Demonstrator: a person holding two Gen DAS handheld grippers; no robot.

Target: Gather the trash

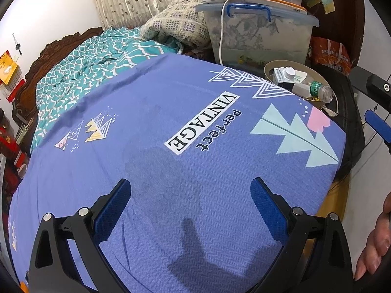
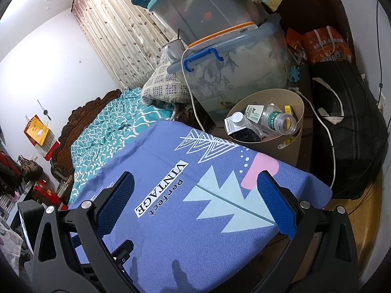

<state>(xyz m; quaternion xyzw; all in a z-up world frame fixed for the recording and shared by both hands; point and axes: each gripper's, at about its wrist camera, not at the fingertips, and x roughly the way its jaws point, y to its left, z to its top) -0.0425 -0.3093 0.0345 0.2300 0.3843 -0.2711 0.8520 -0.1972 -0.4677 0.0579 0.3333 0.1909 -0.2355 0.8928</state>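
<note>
A beige trash bin (image 2: pixel 297 131) stands at the far right corner of the bed; it also shows in the left wrist view (image 1: pixel 271 67). Inside it lie a clear plastic bottle (image 2: pixel 275 119) with a green label and a white carton (image 2: pixel 235 123); both show in the left wrist view, the bottle (image 1: pixel 315 90) and the carton (image 1: pixel 284 74). My left gripper (image 1: pixel 190 195) is open and empty above the purple sheet (image 1: pixel 171 183). My right gripper (image 2: pixel 195 188) is open and empty above the same sheet (image 2: pixel 195 232), nearer the bin. The right gripper's blue finger (image 1: pixel 377 125) shows at the left view's right edge.
Clear storage boxes (image 2: pixel 239 73) with a blue handle are stacked behind the bin, with a white cable (image 2: pixel 193 102) hanging over them. A black bag (image 2: pixel 349 134) sits right of the bin. A teal quilt (image 1: pixel 92 66) and folded blanket (image 1: pixel 178 19) lie at the bed's head.
</note>
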